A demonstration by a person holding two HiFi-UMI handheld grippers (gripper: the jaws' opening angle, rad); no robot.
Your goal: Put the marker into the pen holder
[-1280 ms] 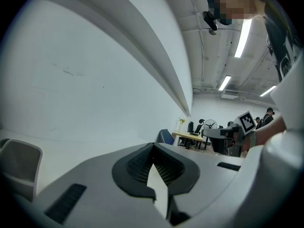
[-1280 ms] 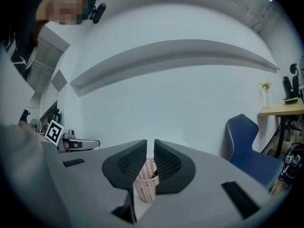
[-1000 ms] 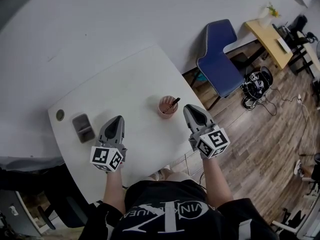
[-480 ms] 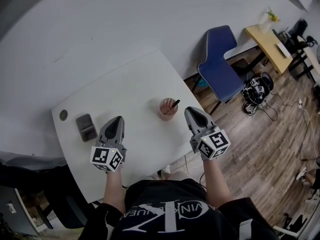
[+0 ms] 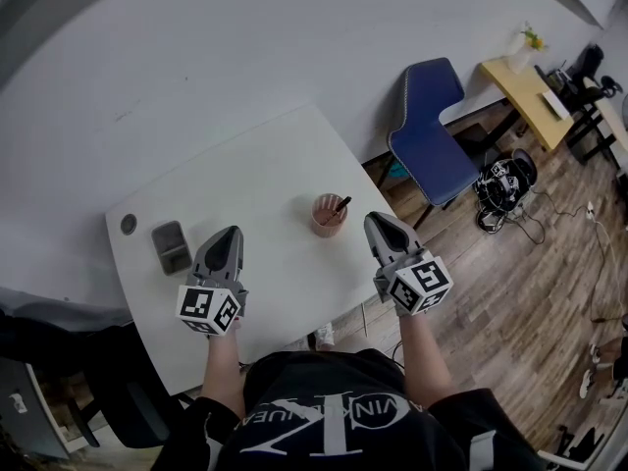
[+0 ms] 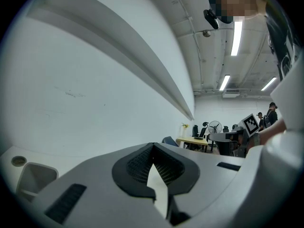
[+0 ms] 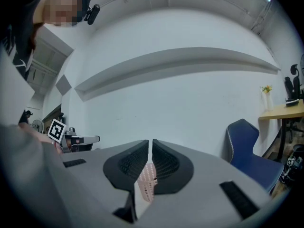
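A pink mesh pen holder (image 5: pixel 329 214) stands on the white table (image 5: pixel 265 180) near its right edge. A dark marker (image 5: pixel 340 205) leans inside it, its tip sticking out at the upper right. My right gripper (image 5: pixel 377 221) hovers just right of the holder with jaws shut and nothing between them; through the slit between them the holder (image 7: pixel 146 184) shows pink. My left gripper (image 5: pixel 229 235) is held over the table's middle left, jaws shut and empty, pointing at the white wall.
A grey rectangular box (image 5: pixel 172 245) and a small round disc (image 5: pixel 129 224) lie on the table's left part. A blue chair (image 5: pixel 432 126) stands beyond the table's right corner, above wooden floor with cables and a bag (image 5: pixel 505 177). A wooden desk (image 5: pixel 535 81) stands far right.
Both grippers stay where they were. The view has drifted slightly, so the table and holder sit a little lower and to the right.
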